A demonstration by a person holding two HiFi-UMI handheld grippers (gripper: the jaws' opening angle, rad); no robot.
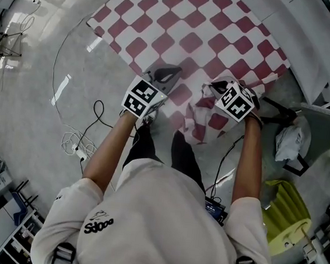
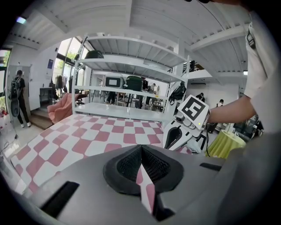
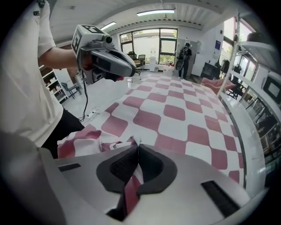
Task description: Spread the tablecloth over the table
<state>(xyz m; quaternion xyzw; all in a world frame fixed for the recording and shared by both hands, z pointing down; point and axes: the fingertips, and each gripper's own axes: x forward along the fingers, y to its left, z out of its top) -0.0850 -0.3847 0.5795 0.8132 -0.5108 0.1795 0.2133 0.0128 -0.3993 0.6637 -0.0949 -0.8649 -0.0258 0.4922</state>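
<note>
Ahead of both tongs, the red-and-white chequered tablecloth (image 1: 193, 26) lies flat and largely smooth, and the counter is hidden beneath it, so we judge the bulk of the spreading done.

The left tongs (image 1: 166, 73) are closed, with a thin strip of the cloth's near edge pinched between their pads (image 2: 151, 165). The right tongs (image 1: 216, 87) are likewise clamped shut on a fold of the same edge, which shows between their pads (image 3: 151, 165).

Between the two tongs the near hem runs lifted off the surface. Just below and behind the right tongs the fabric is gathered into a crumpled bunch (image 1: 204, 118) that hangs towards us instead of lying out. The side near the left tongs looks tidier.

What we think remains is the finish. We would draw the near edge taut towards us, shake or pull out the bunch at the right-hand corner, settle the hem so it hangs evenly, then let go with both tongs. Whether the far edge hangs evenly we cannot tell.
</note>
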